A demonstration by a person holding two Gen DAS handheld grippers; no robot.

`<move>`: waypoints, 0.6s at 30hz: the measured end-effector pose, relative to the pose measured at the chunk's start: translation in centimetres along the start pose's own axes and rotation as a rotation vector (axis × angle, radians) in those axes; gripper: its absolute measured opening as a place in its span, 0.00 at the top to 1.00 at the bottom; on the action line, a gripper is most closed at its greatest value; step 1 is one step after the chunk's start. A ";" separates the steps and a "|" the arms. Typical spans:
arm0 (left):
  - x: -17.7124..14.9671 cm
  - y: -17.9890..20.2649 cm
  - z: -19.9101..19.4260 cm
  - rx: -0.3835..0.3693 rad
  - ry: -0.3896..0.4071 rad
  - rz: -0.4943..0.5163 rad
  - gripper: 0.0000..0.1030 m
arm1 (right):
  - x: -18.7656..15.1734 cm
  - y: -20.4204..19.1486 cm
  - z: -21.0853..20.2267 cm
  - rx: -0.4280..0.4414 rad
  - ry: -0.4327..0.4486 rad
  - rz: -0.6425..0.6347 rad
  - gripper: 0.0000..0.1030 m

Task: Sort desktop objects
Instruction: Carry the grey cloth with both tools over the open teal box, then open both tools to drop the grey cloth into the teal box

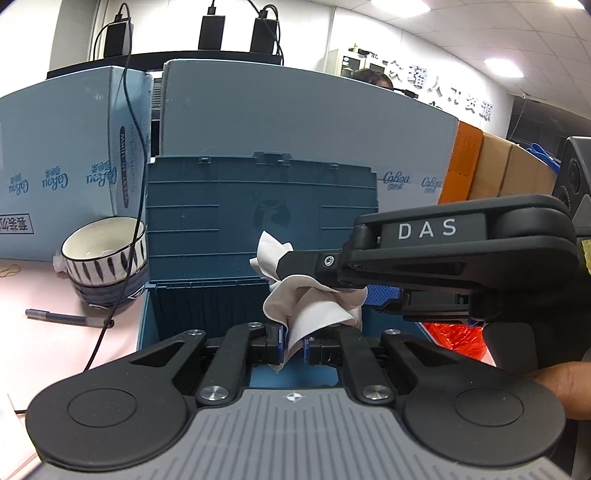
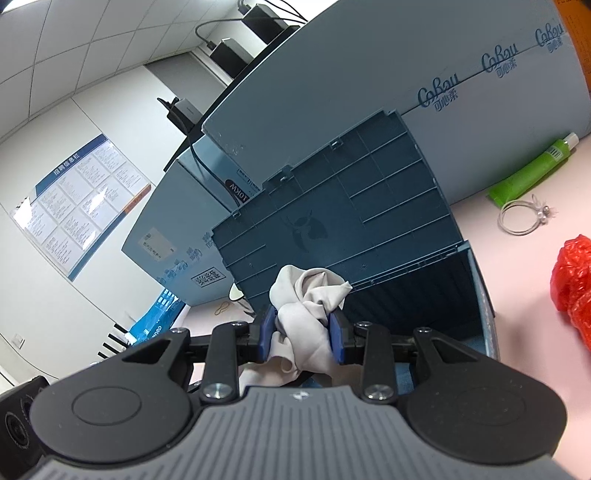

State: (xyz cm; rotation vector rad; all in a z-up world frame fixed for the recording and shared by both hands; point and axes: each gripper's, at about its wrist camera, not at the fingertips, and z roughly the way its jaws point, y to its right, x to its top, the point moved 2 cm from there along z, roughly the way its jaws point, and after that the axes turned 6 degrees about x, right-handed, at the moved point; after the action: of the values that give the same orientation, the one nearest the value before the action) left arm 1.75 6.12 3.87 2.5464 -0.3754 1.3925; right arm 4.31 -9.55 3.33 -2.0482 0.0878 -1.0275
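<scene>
Your left gripper (image 1: 293, 345) pinching one end of the white cloth (image 1: 314, 306), your right gripper (image 2: 303, 338) clamped on its bunched middle, cloth held over the open blue storage box (image 1: 258, 221), lid upright.

We see office. Suspended tile ceiling (image 1: 498, 33) with recessed light panels (image 1: 504, 66). White wall carries large raised Chinese lettering (image 1: 448, 92), company-sign style. Another wall holds printed notice board (image 2: 79, 199) with blue header. Black chargers (image 1: 212, 33) with cables sit on dark shelf (image 1: 166, 59). Cardboard cartons (image 1: 495, 170) stacked along pink desk (image 1: 48, 295). Someone's head (image 1: 375, 77) shows beyond cartons, near grey cabinet (image 1: 341, 62). We note pen (image 1: 68, 318) on desk.
</scene>
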 end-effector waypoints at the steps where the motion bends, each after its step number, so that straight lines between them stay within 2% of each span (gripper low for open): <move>1: -0.1 -0.1 0.0 0.002 -0.002 -0.002 0.93 | 0.0 0.0 0.1 0.001 -0.003 0.002 0.65; 18: -0.9 -1.2 0.9 0.034 -0.045 -0.019 0.93 | -0.7 0.7 1.4 0.007 -0.045 0.034 0.65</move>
State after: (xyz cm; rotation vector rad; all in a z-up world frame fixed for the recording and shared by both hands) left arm 2.40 7.13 2.59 2.6050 -0.3366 1.3488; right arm 4.99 -8.87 1.97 -2.0560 0.0954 -0.9590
